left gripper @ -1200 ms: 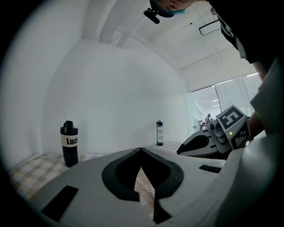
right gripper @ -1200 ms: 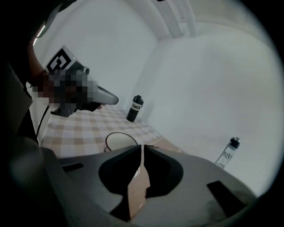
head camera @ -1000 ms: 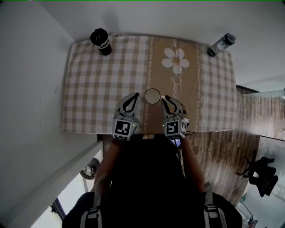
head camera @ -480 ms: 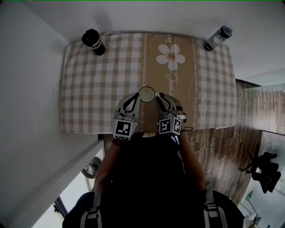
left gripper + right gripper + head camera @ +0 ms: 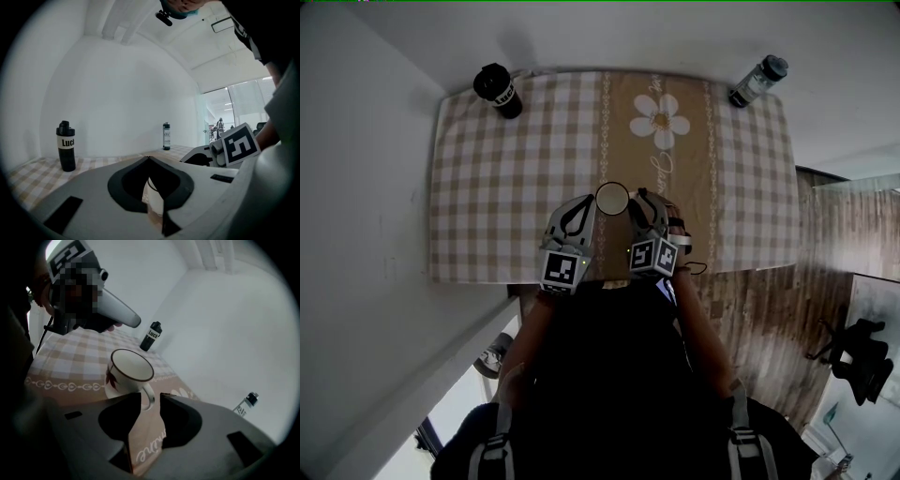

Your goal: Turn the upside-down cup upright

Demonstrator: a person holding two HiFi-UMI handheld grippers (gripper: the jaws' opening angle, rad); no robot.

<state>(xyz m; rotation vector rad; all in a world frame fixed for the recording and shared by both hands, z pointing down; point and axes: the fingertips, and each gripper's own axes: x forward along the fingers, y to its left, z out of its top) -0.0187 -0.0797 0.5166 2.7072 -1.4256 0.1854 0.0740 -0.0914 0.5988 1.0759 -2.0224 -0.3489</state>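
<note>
One cup upright, empty | left claw pressed together | right claw just been opening, handle between

black bottle, white band reading "Luc", tablecloth cursive script illegible

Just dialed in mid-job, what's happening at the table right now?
A person works two handheld grippers over a checked tablecloth. The cup stands rim-up near the front edge. The right gripper has just been opening its jaws, with the cup's handle at the gap between the tips, not pinched. The left gripper is shut and empty beside the cup.
</note>
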